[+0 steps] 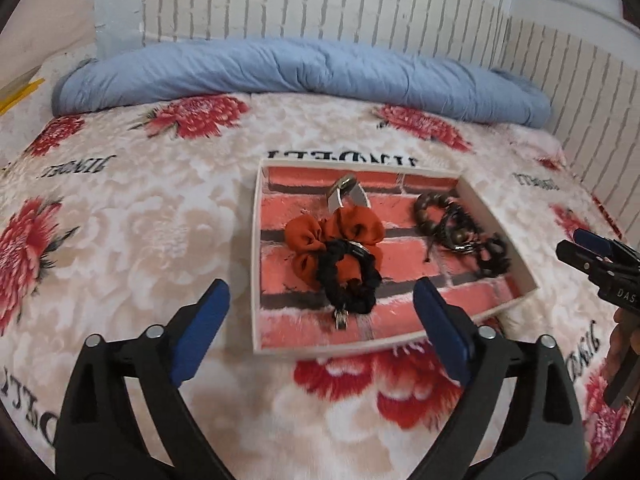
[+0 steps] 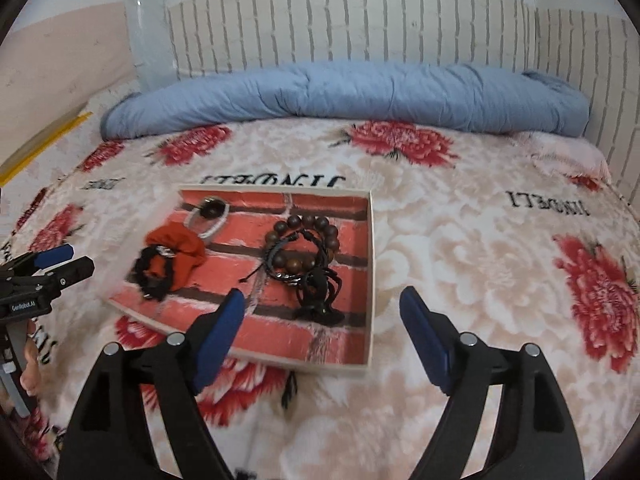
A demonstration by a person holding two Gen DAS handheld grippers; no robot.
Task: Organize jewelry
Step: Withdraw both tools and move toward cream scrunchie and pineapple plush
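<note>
Both the left gripper (image 1: 320, 312) and right gripper (image 2: 320, 316) hover spread and empty just short of the shallow tray (image 1: 496, 216), where scrunchies (image 1: 340, 248) and beaded bracelets (image 2: 308, 248) lie on its brick-patterned lining.
</note>
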